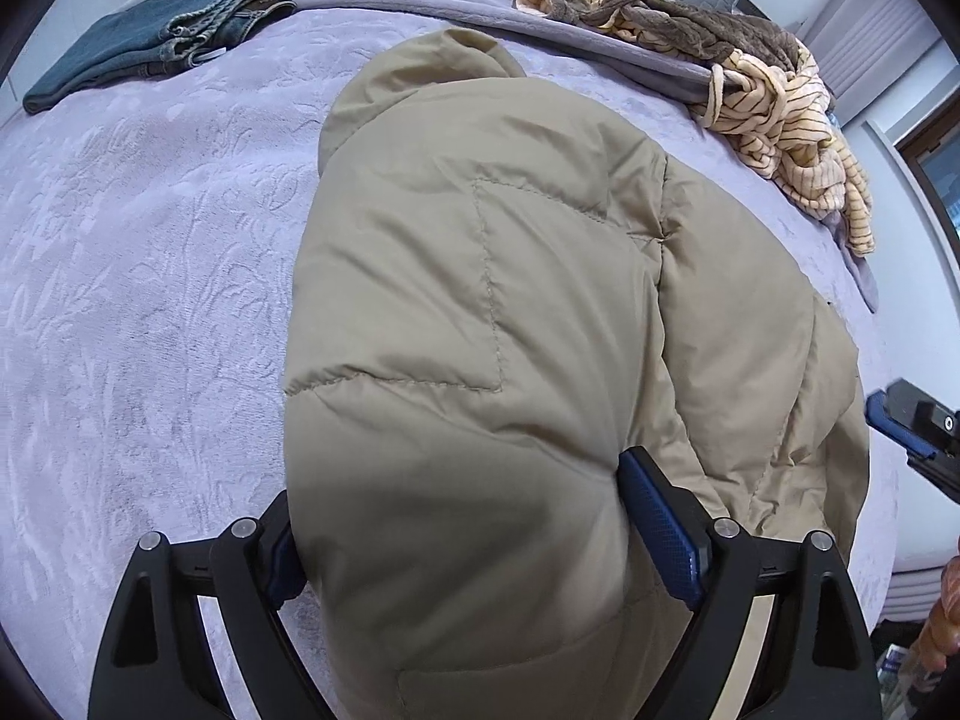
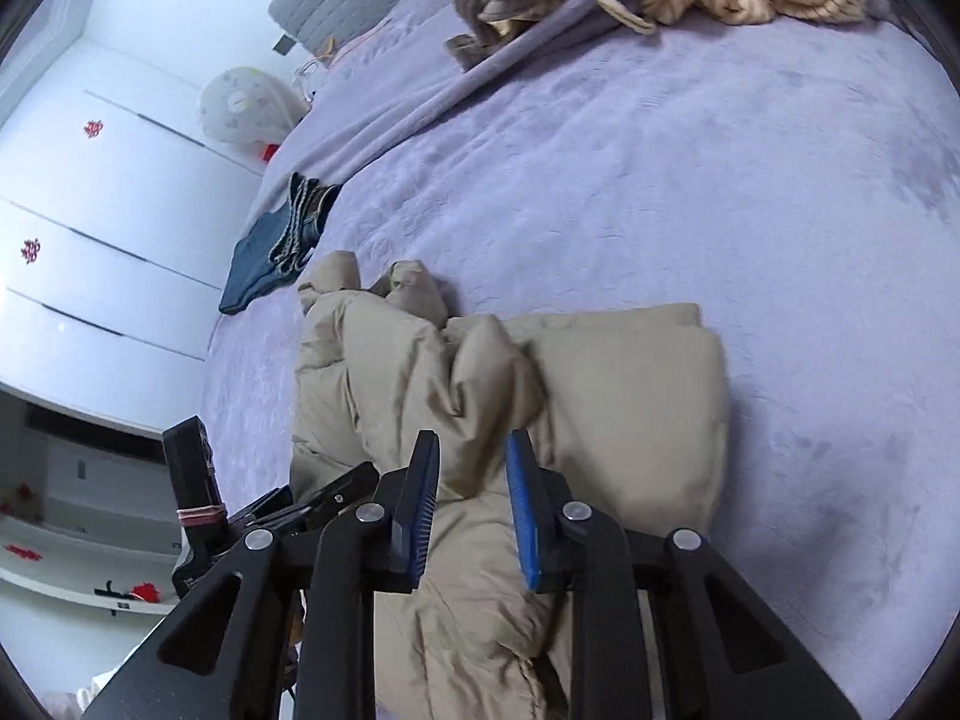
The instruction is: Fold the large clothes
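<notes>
Mid-fold: my left gripper (image 1: 462,516) clamped on bulky beige padded jacket (image 1: 510,300). My right gripper (image 2: 471,504) narrowly apart above jacket, empty. Next: regrip, fold over.

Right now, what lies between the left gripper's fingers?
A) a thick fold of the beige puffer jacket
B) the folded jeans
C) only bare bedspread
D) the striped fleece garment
A: in the left wrist view the beige puffer jacket bulges between the wide-set fingers of the left gripper, while the jeans and striped garment lie far up the bed.
</notes>
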A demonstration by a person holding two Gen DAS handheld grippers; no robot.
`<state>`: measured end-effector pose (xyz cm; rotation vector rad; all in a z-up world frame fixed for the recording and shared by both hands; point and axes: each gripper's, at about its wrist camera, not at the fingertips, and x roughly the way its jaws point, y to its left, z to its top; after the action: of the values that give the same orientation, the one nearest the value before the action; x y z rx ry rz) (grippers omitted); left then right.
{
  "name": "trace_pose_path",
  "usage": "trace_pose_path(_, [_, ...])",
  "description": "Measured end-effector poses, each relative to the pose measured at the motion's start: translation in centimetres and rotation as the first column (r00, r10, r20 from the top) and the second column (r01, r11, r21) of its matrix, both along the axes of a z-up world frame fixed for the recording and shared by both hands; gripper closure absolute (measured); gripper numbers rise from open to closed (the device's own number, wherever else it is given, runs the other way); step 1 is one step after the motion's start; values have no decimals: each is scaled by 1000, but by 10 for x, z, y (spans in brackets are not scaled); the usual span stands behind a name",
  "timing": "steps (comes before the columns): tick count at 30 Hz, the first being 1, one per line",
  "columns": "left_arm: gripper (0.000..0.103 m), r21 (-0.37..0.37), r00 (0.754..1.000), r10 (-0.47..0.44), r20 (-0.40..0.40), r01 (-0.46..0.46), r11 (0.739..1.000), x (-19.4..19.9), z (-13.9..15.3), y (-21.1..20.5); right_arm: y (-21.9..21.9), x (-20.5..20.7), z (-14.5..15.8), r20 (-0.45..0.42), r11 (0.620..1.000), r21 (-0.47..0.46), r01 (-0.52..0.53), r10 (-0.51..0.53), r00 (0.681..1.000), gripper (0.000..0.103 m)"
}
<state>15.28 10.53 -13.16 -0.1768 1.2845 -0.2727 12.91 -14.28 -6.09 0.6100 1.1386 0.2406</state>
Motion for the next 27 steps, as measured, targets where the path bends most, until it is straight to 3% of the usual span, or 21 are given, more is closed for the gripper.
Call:
trace_pose_path(2, [12,63,996,48,72,-53,997,-2,20,2,23,13,-7,2,999,-26,-19,19,1000,79])
trace_pose_path(4, [12,42,982,82,171,-91,995,-1,44,10,27,15,-12,-5,996,-88,-23,22,1000,82])
trace_pose_path(6, [12,32,972,103,210,-112,993,10,53,16,29,21,-22,-32,987,-158,-24,19,999,83])
trace_pose_path(11, [12,50,990,80,115,-87,995,36,17,11,20,31,-60,-113,977,-211,-18,-6,994,91])
trace_pose_path(19, [10,54,994,48,94,-53,997,38,-9,-9,-4,37,-98,-146,982,-191,4,-33,989,100])
trace_pose_path(27, [10,80,992,55,110,-64,995,17,12,3,-1,20,-71,-142,986,-168,-15,-9,990,94])
